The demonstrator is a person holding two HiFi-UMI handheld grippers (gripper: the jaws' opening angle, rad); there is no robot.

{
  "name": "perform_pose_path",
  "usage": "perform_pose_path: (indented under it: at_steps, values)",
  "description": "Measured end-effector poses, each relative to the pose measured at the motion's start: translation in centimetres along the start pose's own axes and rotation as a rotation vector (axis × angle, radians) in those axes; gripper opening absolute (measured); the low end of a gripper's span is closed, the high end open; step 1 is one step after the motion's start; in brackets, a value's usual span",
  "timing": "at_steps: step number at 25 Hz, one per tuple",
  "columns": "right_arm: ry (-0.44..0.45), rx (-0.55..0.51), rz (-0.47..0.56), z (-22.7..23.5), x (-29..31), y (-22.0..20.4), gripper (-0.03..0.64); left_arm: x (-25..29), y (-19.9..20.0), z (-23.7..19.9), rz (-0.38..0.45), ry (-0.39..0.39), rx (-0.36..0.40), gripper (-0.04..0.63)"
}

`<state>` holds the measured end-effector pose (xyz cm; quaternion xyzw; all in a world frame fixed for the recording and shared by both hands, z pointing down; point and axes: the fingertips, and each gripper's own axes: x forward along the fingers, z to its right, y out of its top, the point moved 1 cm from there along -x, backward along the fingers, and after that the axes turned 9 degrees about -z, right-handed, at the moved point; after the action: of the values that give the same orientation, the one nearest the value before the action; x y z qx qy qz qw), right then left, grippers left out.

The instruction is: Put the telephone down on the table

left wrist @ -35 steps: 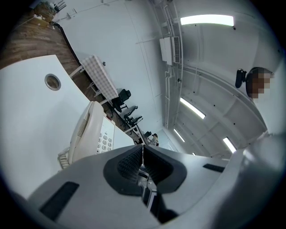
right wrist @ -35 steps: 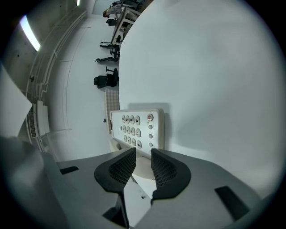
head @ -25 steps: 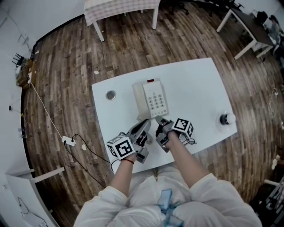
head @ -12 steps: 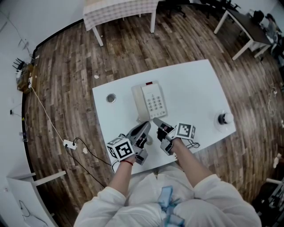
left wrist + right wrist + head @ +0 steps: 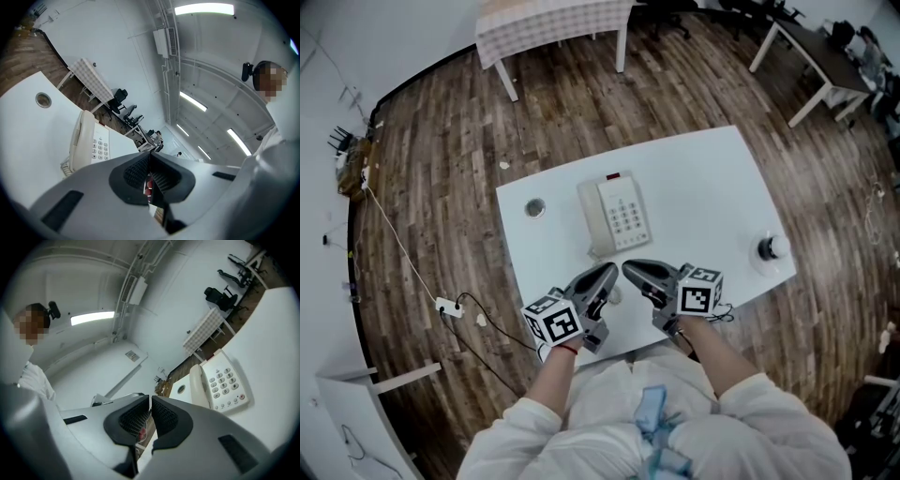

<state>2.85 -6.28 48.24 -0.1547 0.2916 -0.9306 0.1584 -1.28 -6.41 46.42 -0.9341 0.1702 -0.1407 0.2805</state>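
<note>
The cream telephone (image 5: 617, 214) lies flat on the white table (image 5: 703, 178), with its handset on the cradle along its left side and the keypad facing up. It also shows in the left gripper view (image 5: 89, 140) and the right gripper view (image 5: 218, 383). My left gripper (image 5: 609, 272) hovers by the table's front edge, just short of the telephone's near end, shut with nothing in it (image 5: 150, 161). My right gripper (image 5: 630, 269) is beside it with its tip pointing left, its jaws nearly together and nothing between them (image 5: 150, 404). Neither gripper touches the telephone.
A round grommet hole (image 5: 534, 207) sits in the table left of the telephone. A small round object (image 5: 772, 248) stands near the right edge. On the wooden floor are a cloth-covered table (image 5: 553, 14) behind, a desk (image 5: 825, 56) at the upper right, and a cable with a power strip (image 5: 445, 302) at the left.
My right gripper has drawn back from the telephone's near end toward the front edge and turned its tip to the left. The left gripper has hardly moved. The telephone stays put.
</note>
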Motion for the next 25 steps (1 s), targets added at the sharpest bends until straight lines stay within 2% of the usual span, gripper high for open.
perform_pose_path:
  at_steps: [7, 18, 25]
  values:
    - [-0.001, -0.196, -0.003, -3.0, -1.3, 0.4, 0.043, -0.4, 0.1, 1.9, 0.020, -0.011, 0.108, 0.003]
    - [-0.016, -0.389, -0.002, -6.9, -3.3, 0.8, 0.043, -0.9, 0.5, 5.7, -0.001, -0.030, 0.246, 0.003]
    - [-0.023, -0.451, -0.011, -8.1, -3.9, 0.8, 0.043, -0.9, 0.3, 6.7, -0.010, -0.049, 0.269, 0.003]
